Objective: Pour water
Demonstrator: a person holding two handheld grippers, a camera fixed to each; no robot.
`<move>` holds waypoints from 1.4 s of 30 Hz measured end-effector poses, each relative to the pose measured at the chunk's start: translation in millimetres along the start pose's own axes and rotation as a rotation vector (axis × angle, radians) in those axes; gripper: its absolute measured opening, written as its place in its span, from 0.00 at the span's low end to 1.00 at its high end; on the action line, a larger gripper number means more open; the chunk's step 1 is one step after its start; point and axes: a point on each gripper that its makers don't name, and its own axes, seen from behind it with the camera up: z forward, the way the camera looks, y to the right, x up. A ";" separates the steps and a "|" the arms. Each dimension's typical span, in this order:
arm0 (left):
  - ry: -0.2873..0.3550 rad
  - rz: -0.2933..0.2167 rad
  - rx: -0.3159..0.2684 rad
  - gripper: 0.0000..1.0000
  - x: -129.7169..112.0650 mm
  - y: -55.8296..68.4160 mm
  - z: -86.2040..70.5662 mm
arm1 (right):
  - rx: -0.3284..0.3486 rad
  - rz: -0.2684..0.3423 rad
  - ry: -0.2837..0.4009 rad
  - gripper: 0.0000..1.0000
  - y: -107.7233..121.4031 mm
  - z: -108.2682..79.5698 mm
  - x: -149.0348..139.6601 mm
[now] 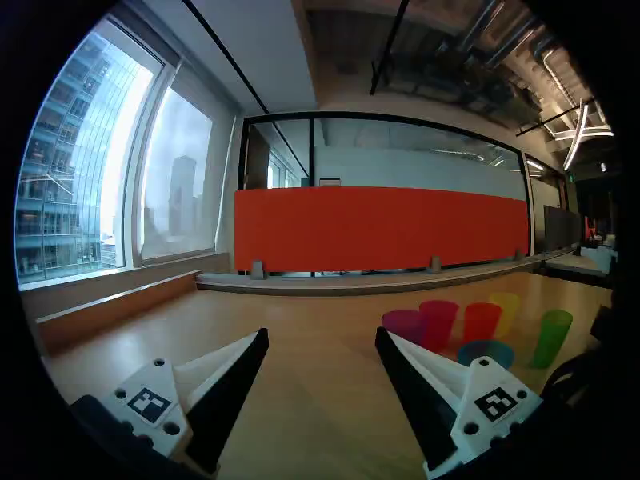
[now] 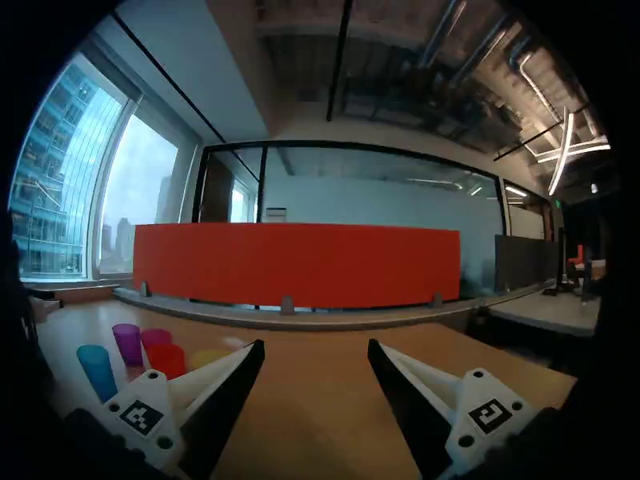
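Note:
In the left gripper view, several coloured plastic cups stand on the wooden table (image 1: 320, 400) at the right: a purple cup (image 1: 402, 325), a pink cup (image 1: 439, 322), a red cup (image 1: 481, 321), a yellow cup (image 1: 505, 310), a green cup (image 1: 552, 337) and a low blue cup (image 1: 486, 352). My left gripper (image 1: 322, 352) is open and holds nothing, to the left of the cups. In the right gripper view, a blue cup (image 2: 97, 370), a purple cup (image 2: 127, 342), a red cup (image 2: 167, 359) and a yellow cup (image 2: 206, 357) stand at the lower left. My right gripper (image 2: 315, 358) is open with nothing between its fingers.
An orange divider panel (image 1: 376, 227) runs along the table's far edge, under a glass wall. Large windows (image 1: 88, 184) line the left side above a wooden ledge (image 1: 112, 304). Another desk (image 2: 544, 308) stands at the right.

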 end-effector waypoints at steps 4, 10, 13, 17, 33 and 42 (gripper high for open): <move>0.000 0.000 0.009 1.00 0.0 -5.2 -3.0 | 0.009 0.013 -0.008 1.00 1.8 1.3 -10.8; 0.000 0.000 -0.002 1.00 -0.2 -1.2 -3.0 | 0.007 0.034 -0.021 1.00 7.8 1.7 -22.2; 0.000 0.000 0.000 1.00 -0.3 -1.3 -2.7 | 0.005 0.043 -0.029 1.00 9.5 2.5 -27.2; 0.000 0.000 0.002 1.00 -0.1 -2.0 -2.7 | 0.007 0.054 -0.040 1.00 10.0 3.6 -31.3; 0.000 0.000 0.003 1.00 -0.1 -2.8 -3.3 | 0.013 0.023 -0.072 1.00 6.3 5.4 -41.0; 0.000 -0.001 0.003 1.00 0.0 -2.6 -3.4 | 0.013 0.023 -0.074 1.00 5.9 5.0 -41.9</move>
